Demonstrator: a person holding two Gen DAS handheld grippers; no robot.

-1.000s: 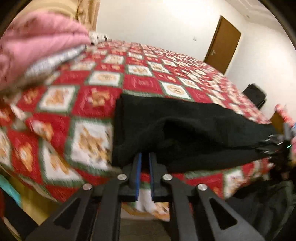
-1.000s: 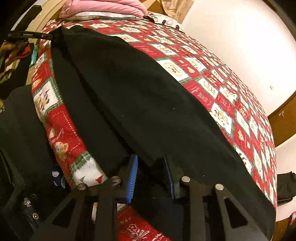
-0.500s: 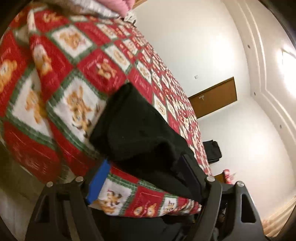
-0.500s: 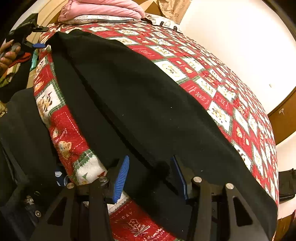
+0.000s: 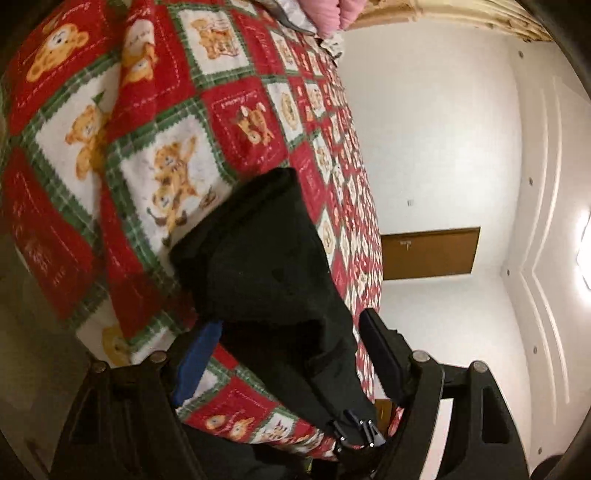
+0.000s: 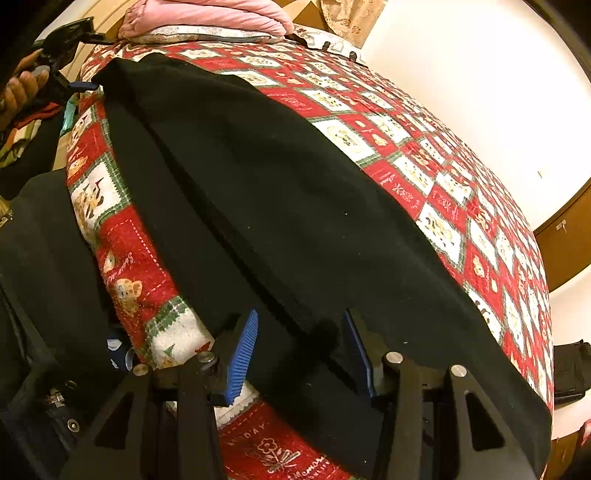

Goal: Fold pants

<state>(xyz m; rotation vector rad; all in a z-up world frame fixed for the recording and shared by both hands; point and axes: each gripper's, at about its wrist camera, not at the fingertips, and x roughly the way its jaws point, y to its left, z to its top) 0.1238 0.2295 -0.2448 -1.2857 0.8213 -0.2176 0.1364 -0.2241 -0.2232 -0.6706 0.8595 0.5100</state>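
Observation:
Black pants (image 6: 280, 192) lie folded lengthwise along the near edge of a bed with a red, green and white teddy-bear quilt (image 6: 436, 173). My right gripper (image 6: 299, 350) is open, its blue pads on either side of the pants' near end. My left gripper (image 5: 280, 354) is open at the other end of the pants (image 5: 269, 266), jaws wide on either side of the cloth. The left gripper also shows far off in the right wrist view (image 6: 79, 85), held by a hand.
Pink bedding (image 6: 207, 16) is stacked at the head of the bed. A brown door (image 5: 428, 254) stands in the white wall beyond. A dark bag (image 6: 569, 365) sits on the floor at right. My dark clothing (image 6: 40, 266) is close on the left.
Both grippers have opened and let go of the pants. The left wrist view has rolled and tilted up towards the wall and ceiling. The right gripper's jaws have spread wider.

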